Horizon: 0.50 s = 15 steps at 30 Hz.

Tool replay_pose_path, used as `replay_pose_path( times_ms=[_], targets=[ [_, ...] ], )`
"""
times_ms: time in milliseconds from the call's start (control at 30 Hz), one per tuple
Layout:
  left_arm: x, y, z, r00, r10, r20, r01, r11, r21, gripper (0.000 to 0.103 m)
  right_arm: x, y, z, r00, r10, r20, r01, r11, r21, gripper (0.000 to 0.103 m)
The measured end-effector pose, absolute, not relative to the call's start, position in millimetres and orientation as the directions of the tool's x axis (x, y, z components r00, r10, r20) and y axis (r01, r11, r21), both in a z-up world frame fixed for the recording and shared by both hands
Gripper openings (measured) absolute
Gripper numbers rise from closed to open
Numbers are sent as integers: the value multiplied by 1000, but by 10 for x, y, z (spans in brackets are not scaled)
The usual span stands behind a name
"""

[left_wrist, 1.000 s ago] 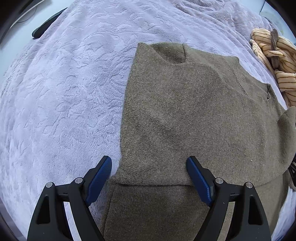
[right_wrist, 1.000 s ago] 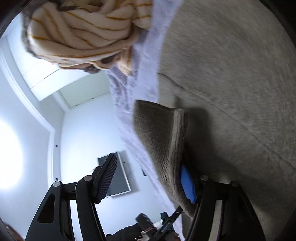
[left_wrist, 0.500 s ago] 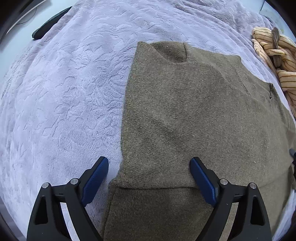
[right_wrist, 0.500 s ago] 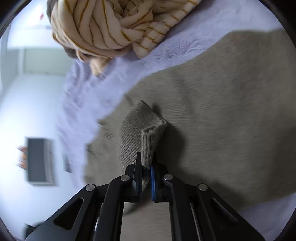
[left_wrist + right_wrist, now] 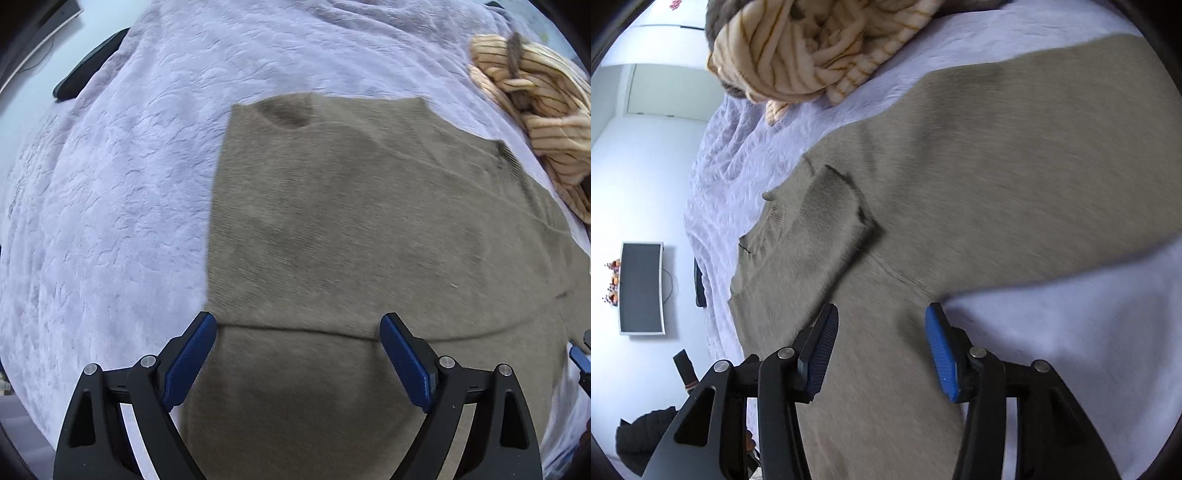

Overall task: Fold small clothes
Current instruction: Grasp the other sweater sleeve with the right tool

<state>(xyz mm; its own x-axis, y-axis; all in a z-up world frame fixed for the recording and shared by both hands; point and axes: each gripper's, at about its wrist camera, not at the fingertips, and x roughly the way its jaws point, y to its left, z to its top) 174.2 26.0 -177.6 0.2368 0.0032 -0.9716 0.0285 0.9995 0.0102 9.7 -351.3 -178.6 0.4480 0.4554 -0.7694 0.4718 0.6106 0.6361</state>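
Two hand-held grippers hover over one olive knit sweater, and neither holds anything. The left hand-held gripper stands wide, its blue pads on both sides of a horizontal fold edge that runs across the sweater at 6 o'clock in the left wrist view. The right hand-held gripper is also wide; below it lies only cloth, and in the right wrist view its right pad stands over the sweater's edge.

The sweater lies flat on a pale lilac blanket with a pressed leaf pattern. I judge that the folding is partly done. One layer is already turned over the body, as the fold edge shows, and in the right wrist view a sleeve with a ribbed cuff is laid inward on the body, toward 10 o'clock from the gripper. The left side of the sweater looks straight and tidy. What I think remains is to bring the sweater into a smaller packet, and then the next piece: a cream garment with thin stripes lies crumpled at 2 o'clock, just beside the sweater's far corner and not yet folded.

I cannot tell if a bed or another surface lies under the blanket. Beyond its edge the room has white walls and a dark monitor at 9 o'clock in the right wrist view.
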Motion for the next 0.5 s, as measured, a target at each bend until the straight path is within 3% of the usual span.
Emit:
replay_pose_path(
  times_ms=[500],
  targets=[
    [1306, -1620, -1829, 158, -149, -976, 313, 945, -94, 91, -709, -4461, -1804, 509, 315, -801, 641, 483, 596, 53]
  ],
)
